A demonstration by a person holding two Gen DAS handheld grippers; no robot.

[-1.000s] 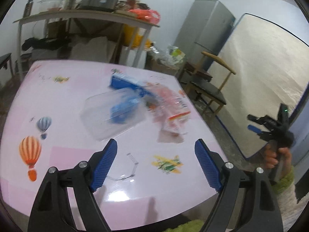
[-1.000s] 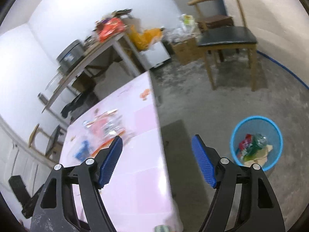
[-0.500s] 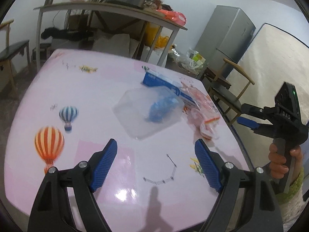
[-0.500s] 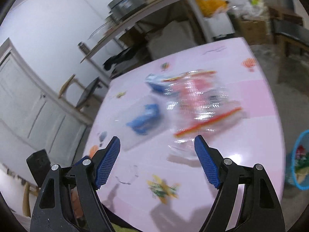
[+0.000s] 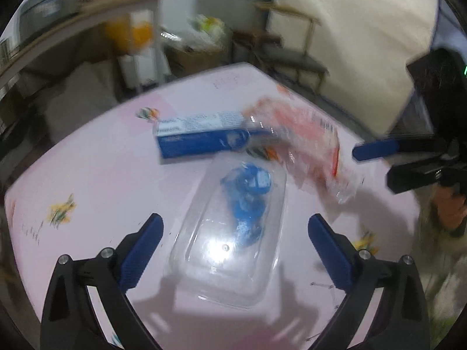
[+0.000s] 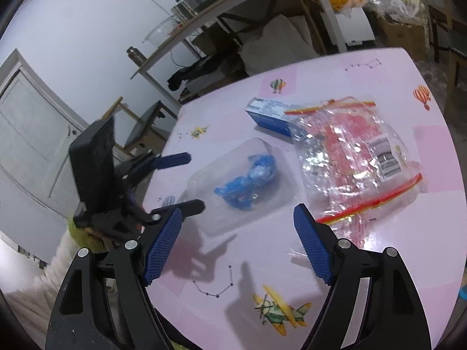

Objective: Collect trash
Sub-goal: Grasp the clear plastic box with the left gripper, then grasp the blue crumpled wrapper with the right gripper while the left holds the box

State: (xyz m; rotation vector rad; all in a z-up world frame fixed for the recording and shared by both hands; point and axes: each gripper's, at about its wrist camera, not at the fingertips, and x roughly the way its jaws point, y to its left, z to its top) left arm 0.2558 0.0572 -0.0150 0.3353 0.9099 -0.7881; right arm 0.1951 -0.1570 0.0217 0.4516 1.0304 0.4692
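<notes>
Pink table point(image 6: 379, 262) bears clear tray point(image 6: 262, 201), blue box point(image 6: 268, 113), plastic bag point(image 6: 356, 157).

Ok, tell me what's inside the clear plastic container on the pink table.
Inside the clear plastic container sits a crumpled blue wrapper, visible through the top. Nothing else shows inside. Glare in the left wrist view hides part of its near end.

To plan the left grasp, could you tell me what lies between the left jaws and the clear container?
Only bare pink table; the left gripper straddles the clear container in its wrist view.
</notes>
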